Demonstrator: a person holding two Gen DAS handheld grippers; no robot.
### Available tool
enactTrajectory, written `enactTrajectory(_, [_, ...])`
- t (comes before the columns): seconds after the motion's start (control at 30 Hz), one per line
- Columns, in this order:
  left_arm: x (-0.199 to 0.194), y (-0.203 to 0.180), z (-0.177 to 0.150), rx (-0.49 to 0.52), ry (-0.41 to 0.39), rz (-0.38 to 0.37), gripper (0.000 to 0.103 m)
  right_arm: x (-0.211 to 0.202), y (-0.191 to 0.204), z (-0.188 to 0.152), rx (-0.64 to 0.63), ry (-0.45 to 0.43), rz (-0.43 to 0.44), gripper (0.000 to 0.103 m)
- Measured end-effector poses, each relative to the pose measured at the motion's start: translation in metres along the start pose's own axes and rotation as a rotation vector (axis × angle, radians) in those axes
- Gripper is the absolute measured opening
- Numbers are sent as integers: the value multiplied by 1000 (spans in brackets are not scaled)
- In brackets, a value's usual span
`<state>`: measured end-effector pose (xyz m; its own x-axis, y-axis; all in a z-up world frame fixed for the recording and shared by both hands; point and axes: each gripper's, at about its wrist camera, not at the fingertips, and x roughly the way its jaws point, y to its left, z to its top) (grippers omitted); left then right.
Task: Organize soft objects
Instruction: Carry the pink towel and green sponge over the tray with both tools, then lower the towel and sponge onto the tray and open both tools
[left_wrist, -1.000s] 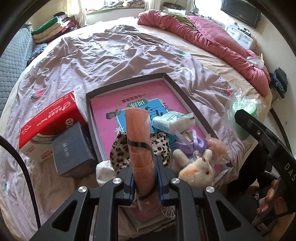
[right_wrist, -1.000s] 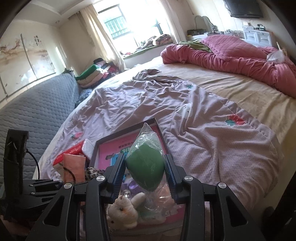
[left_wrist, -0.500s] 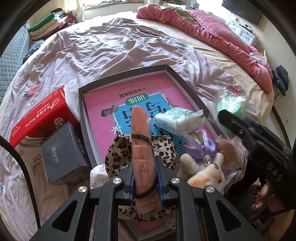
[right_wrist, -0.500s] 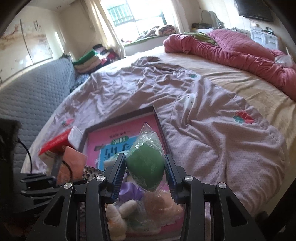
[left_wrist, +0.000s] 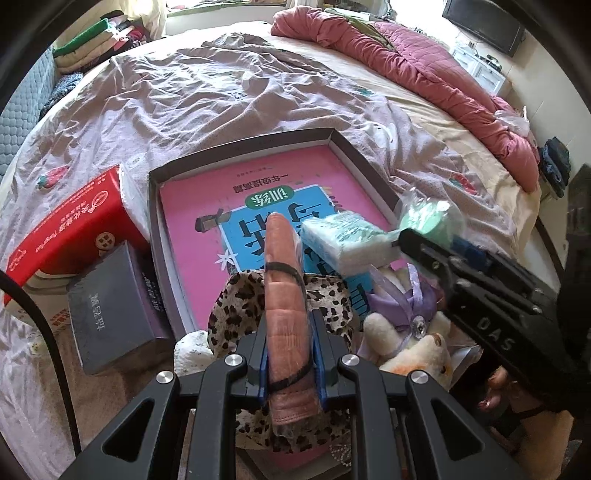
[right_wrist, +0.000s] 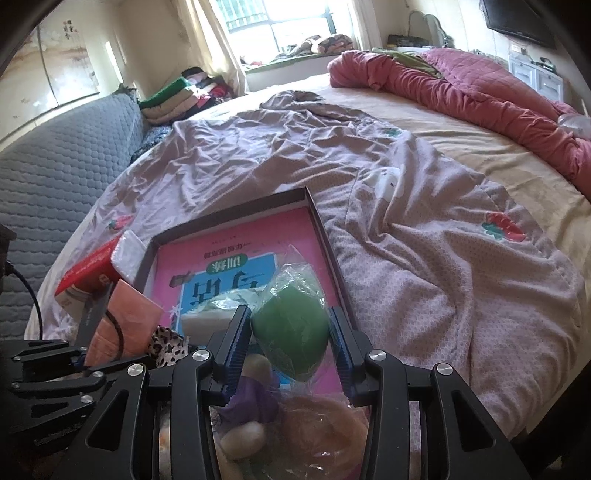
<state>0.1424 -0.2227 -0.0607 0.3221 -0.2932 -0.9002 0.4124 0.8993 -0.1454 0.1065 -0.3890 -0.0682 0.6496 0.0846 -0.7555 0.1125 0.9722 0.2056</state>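
My left gripper (left_wrist: 290, 325) is shut on a salmon-pink folded soft piece (left_wrist: 284, 280) with a black elastic band around it. It hangs over the near end of a shallow dark tray (left_wrist: 236, 155) lying on the bed. My right gripper (right_wrist: 290, 343) is shut on a green soft lump in a clear plastic bag (right_wrist: 295, 314), above the tray's right side. The tray holds a pink book (left_wrist: 192, 206), a white-green tissue packet (left_wrist: 343, 240), a leopard-print cloth (left_wrist: 240, 306) and a plush toy with a purple bow (left_wrist: 417, 350).
A red carton (left_wrist: 70, 229) and a dark grey box (left_wrist: 110, 306) lie left of the tray. The crumpled mauve bedspread (left_wrist: 221, 85) stretches beyond it, and a pink quilt (left_wrist: 424, 70) is heaped at the far right. A grey padded sofa (right_wrist: 55, 155) and stacked clothes (right_wrist: 177, 92) border the left.
The right gripper has come down and in over the tray's right side with the green bagged lump. The left gripper has sunk slightly toward the tray, still holding the salmon piece.
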Motion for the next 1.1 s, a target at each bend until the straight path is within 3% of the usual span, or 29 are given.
enactTrajectory(0.43, [-1, 6, 0, -22, -21, -65, 19, 10, -1, -7, 27, 24, 10, 46])
enactTrajectory(0.93, [-12, -9, -1, 20, -40, -117, 19, -21, -7, -6, 74, -33, 30, 51])
enactTrajectory(1.1, [-15, -13, -2, 24, -37, -133, 30, -31, -8, -7, 86, -47, 20, 53])
